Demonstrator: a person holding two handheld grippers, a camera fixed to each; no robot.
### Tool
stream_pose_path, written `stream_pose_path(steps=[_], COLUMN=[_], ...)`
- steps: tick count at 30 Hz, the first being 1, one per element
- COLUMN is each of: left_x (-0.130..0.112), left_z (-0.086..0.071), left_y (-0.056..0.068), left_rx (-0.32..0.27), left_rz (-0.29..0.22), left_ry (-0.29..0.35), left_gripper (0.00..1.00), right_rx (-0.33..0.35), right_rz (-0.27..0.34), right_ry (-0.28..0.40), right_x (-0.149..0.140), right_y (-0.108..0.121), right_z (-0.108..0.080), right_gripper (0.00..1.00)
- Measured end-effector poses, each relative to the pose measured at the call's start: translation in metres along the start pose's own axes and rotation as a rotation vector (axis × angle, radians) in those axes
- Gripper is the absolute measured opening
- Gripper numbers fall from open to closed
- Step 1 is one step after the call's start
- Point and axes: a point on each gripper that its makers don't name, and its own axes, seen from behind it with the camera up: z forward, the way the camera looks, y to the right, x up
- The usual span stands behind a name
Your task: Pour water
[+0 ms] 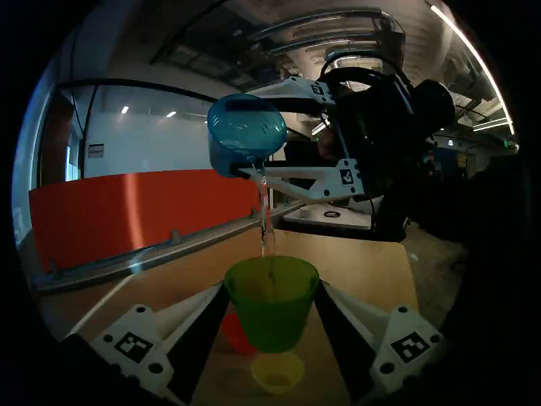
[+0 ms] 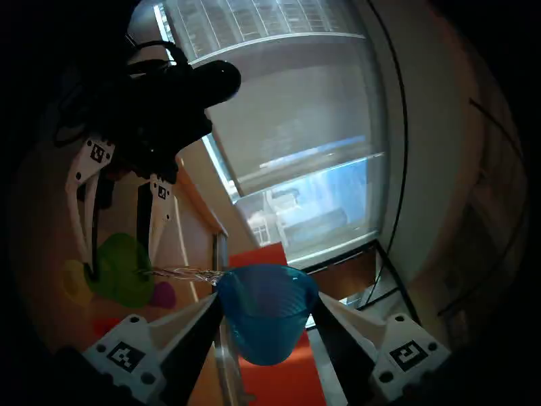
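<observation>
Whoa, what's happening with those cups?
A person is pouring water using two hand-held grippers. The right gripper grips a blue see-through plastic cup, tipped so a thin stream of water runs off its rim. The left gripper holds a green see-through plastic cup upright underneath, above the wooden table, and the stream falls into it. A small red cup and a small yellow cup sit on the table below.

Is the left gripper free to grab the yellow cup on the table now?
Probably not: the left gripper is shut on the green cup, which is taking water from the blue cup.
</observation>
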Motion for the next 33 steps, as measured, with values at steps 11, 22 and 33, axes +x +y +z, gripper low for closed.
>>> stream_pose_path(steps=[11,22,33], left_x=[0.003,0.005,0.003], left_z=[-0.001,-0.003,-0.003], left_y=[0.002,0.001,0.001], left_rx=[0.0,-0.001,-0.002], left_rz=[0.003,0.004,0.005], left_ry=[0.002,0.007,0.006], left_gripper=[0.86,0.86,0.86], right_rx=[-0.005,-0.012,-0.02], right_rz=[-0.041,-0.078,-0.133], right_ry=[0.004,0.001,0.0], right_x=[0.005,0.005,0.006], right_y=[0.003,0.007,0.012], right_z=[0.002,0.002,0.003], right_gripper=[0.89,0.9,0.9])
